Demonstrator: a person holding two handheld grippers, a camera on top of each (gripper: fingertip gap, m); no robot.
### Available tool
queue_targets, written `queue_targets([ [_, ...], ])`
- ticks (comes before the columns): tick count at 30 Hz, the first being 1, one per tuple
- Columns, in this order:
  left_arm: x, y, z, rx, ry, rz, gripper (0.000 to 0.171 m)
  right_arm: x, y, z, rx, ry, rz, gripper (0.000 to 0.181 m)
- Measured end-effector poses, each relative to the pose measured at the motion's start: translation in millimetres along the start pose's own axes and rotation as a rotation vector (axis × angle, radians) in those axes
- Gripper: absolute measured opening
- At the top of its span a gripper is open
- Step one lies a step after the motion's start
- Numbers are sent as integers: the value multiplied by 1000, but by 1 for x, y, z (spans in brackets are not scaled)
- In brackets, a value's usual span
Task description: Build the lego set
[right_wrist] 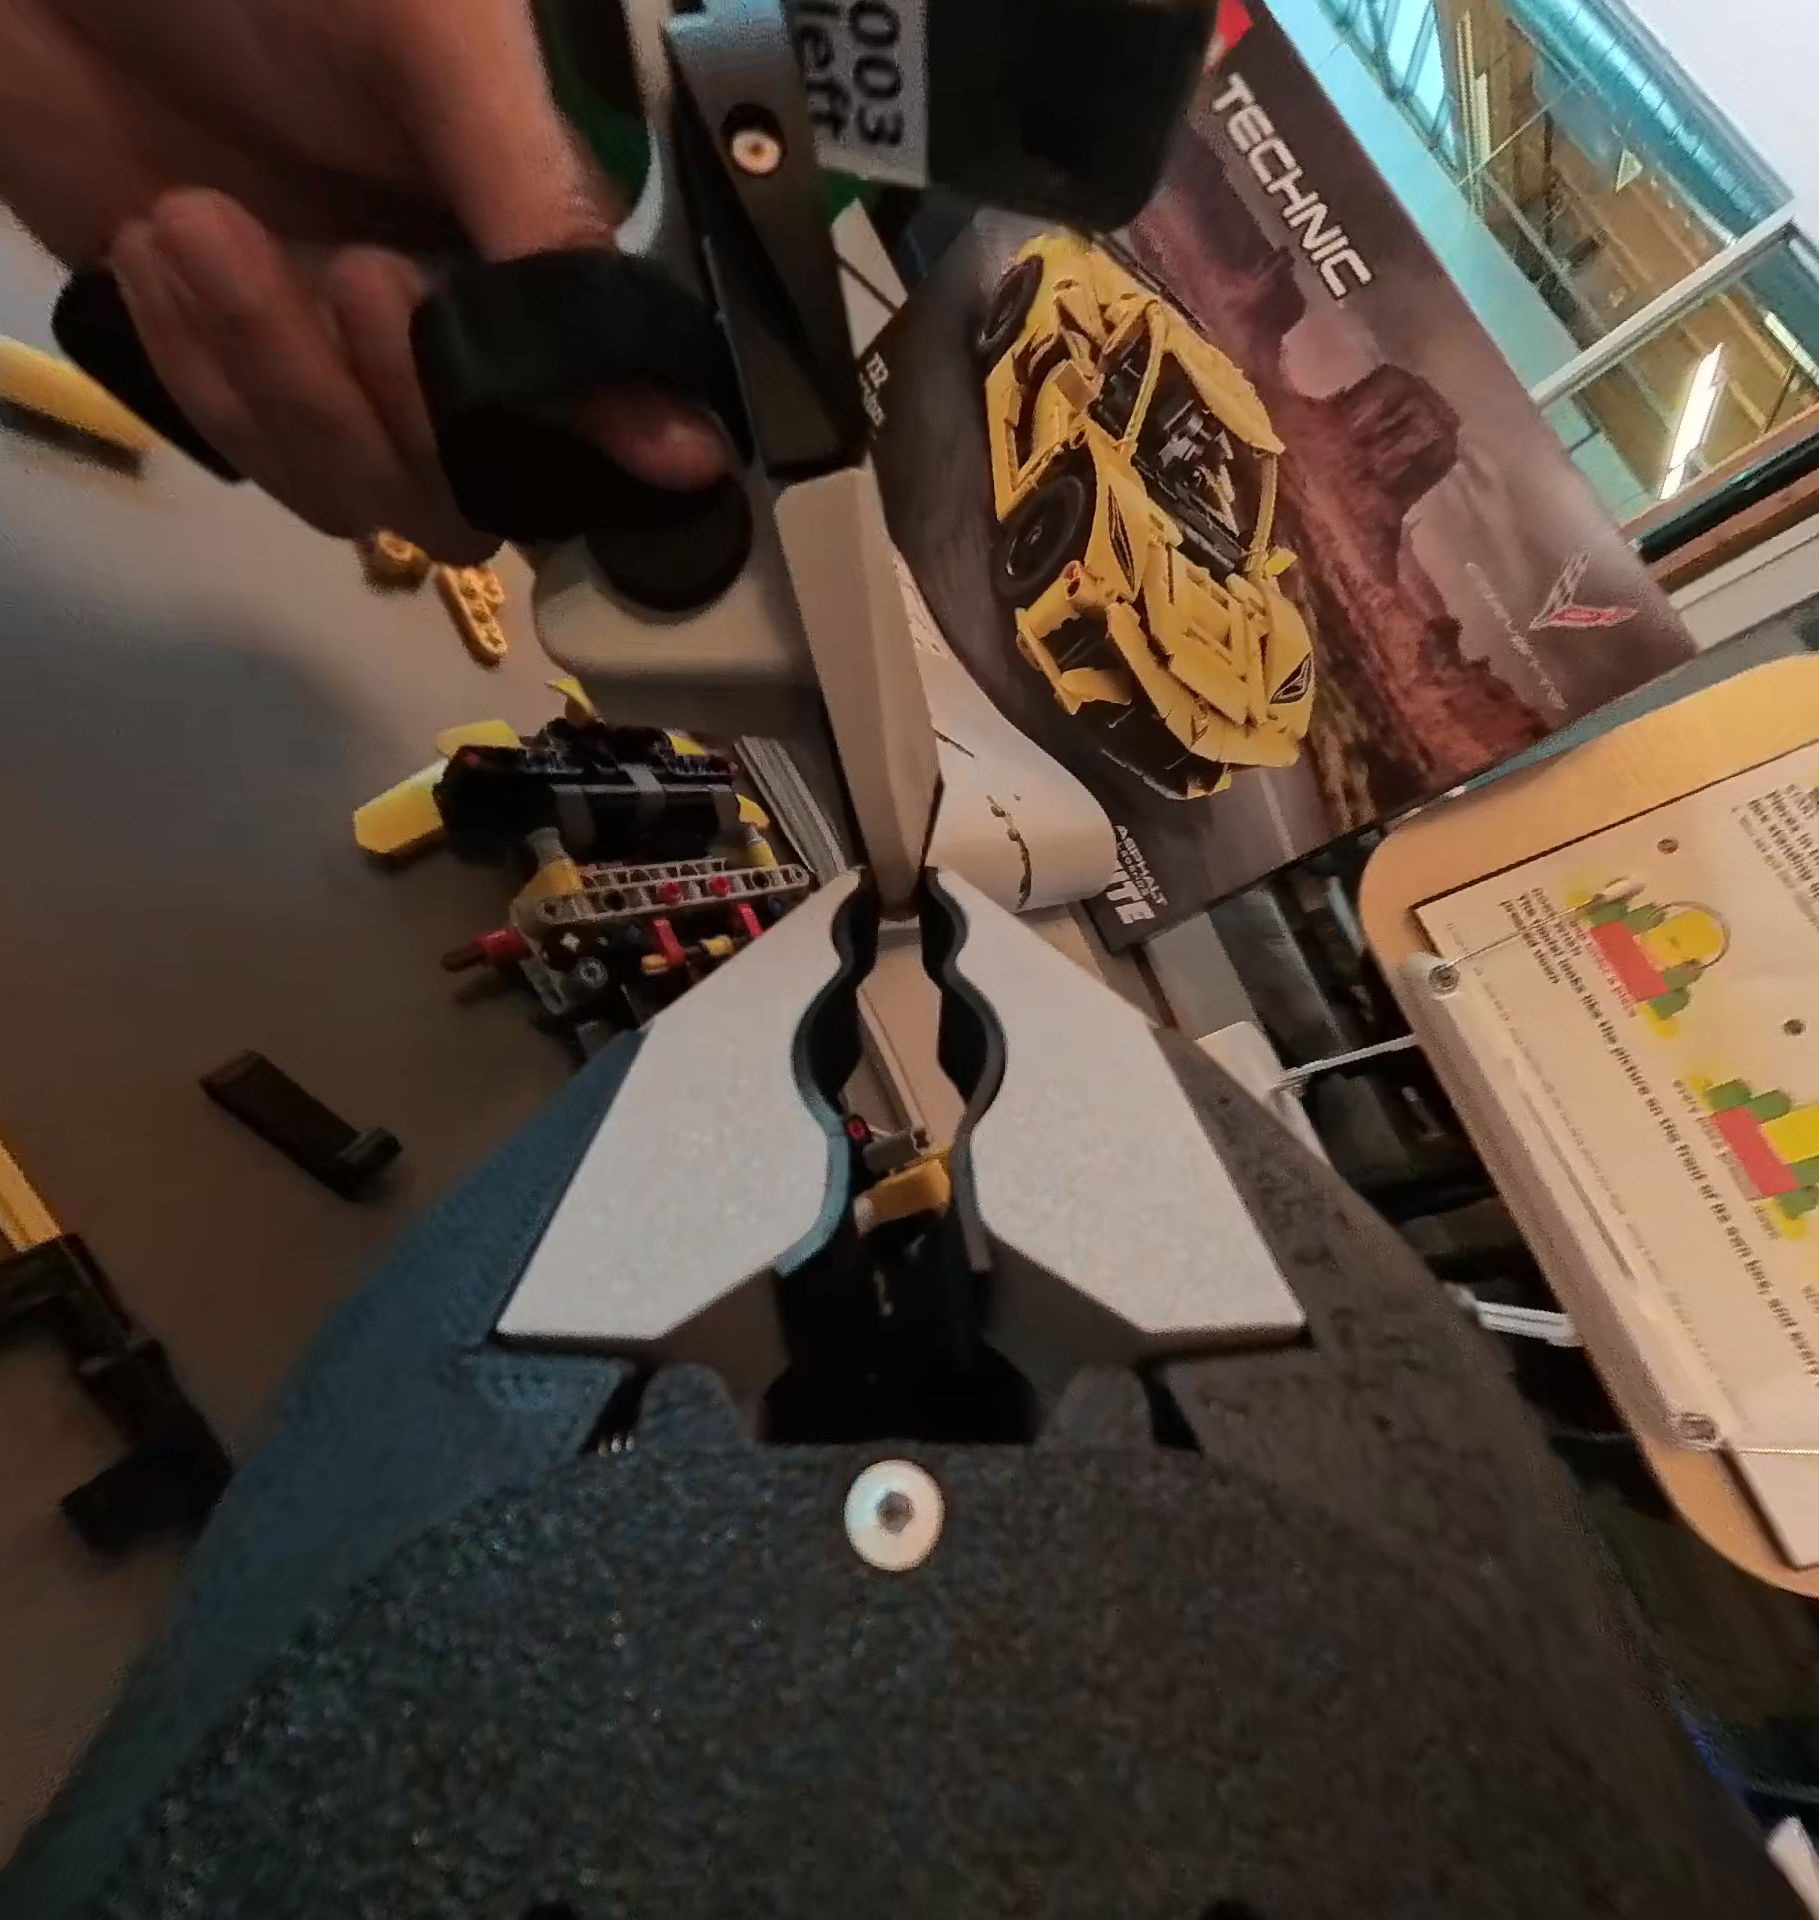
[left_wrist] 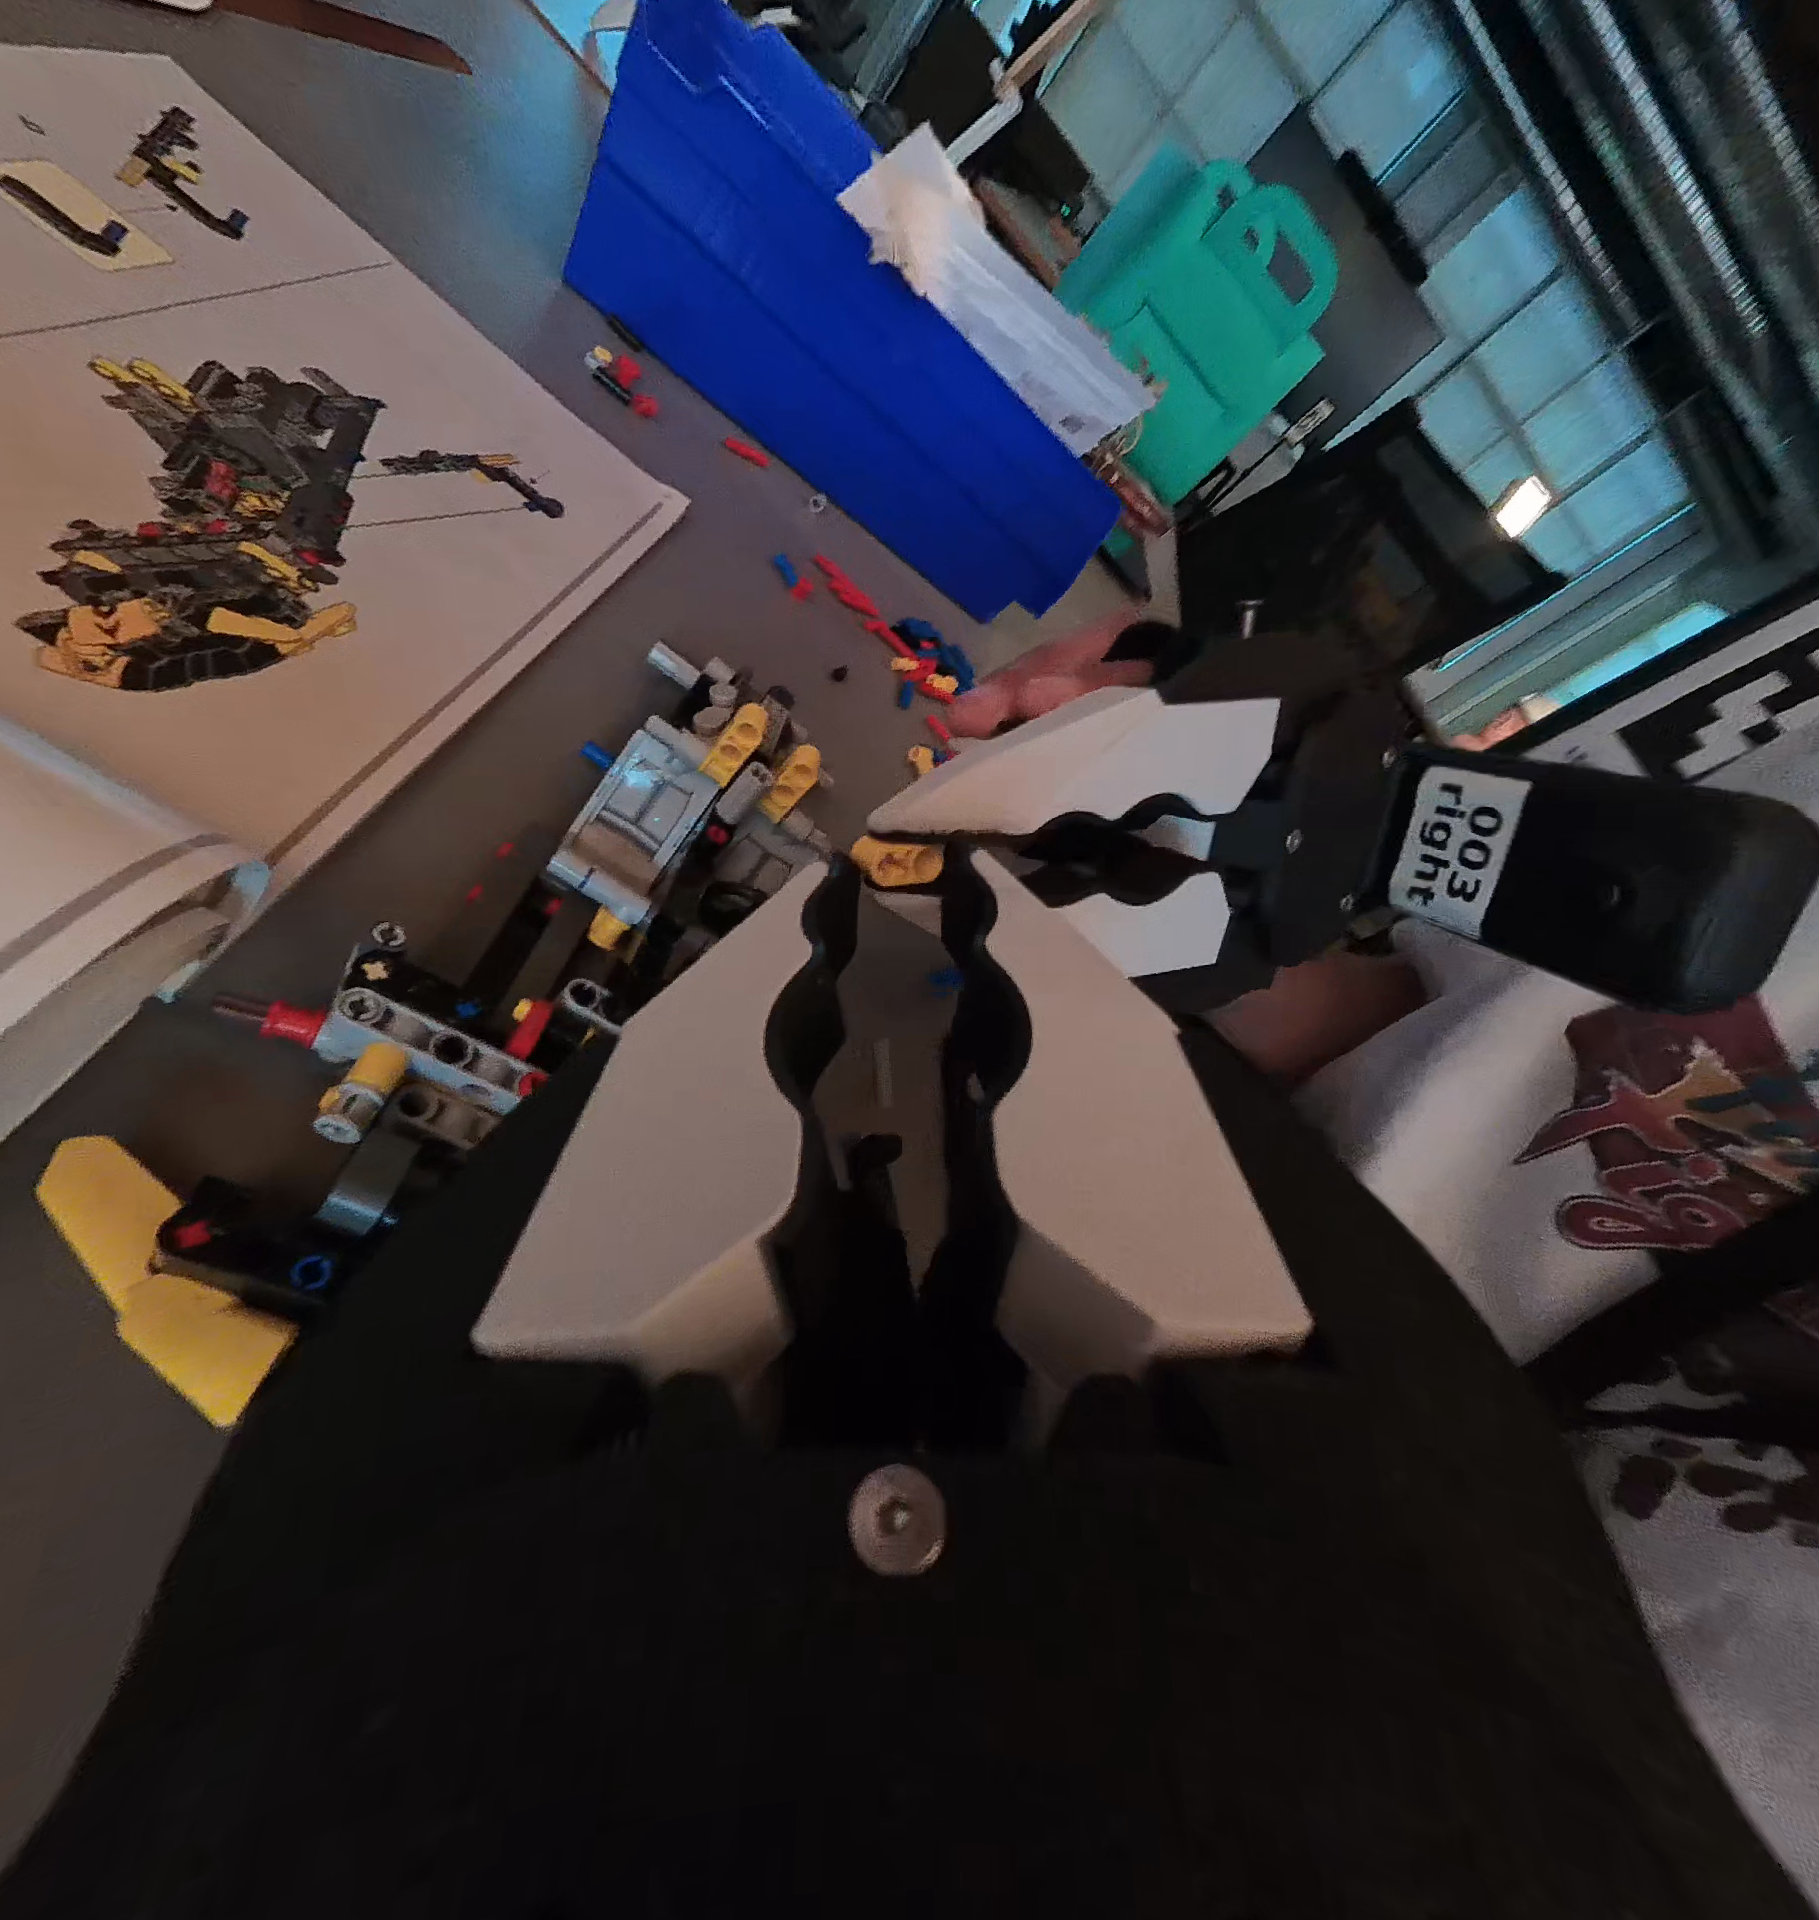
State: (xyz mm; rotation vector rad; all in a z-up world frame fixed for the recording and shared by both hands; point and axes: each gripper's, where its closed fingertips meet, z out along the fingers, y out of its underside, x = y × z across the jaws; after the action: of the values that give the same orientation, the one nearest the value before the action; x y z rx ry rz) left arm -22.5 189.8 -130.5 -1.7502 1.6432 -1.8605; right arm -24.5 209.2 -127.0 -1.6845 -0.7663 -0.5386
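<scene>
On the grey table, we see a half-built lego model beside the open instruction book. Our right gripper is clamped on a small yellow piece; our left gripper, fingers apart, meets it there.

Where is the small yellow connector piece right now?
In the left wrist view the yellow connector piece sits pinched at the tips of the right gripper, just beyond the left gripper, above the table.
</scene>
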Motion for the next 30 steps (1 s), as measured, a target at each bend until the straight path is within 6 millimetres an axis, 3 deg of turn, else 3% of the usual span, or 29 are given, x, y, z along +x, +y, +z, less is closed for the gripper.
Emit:
queue_targets([
  [3, 1, 1, -1, -16, -20, 43, 13, -1, -1, 0, 7, 19, -23, 7],
  [8, 4, -5, -5, 18, -4, 56, 13, 3, -9, -5, 33, 30, 134, 9],
  [11, -3, -16, -14, 69, -42, 72, 13, 17, -18, -13, 117, 52, 279, 23],
  [13, -5, -24, -20, 101, -82, 134, 13, 28, -25, -21, 210, 14, 475, 25],
  [16, 1, -30, -23, 120, -173, 378, 12, 40, -32, -33, 372, -183, 871, 27],
  [19, 28, -26, -20, 135, -183, 704, 12, 44, -36, -42, 518, -512, 1292, 26],
  [21, 46, -21, -17, 147, -158, 846, 12, 42, -41, -49, 588, -739, 1483, 27],
  [24, 64, -15, -14, 174, -130, 965, 12, 31, -54, -58, 608, -957, 1549, 18],
  [30, 69, -11, -12, 173, -162, 1066, 13, 10, -57, -58, 520, -1052, 1519, 17],
])
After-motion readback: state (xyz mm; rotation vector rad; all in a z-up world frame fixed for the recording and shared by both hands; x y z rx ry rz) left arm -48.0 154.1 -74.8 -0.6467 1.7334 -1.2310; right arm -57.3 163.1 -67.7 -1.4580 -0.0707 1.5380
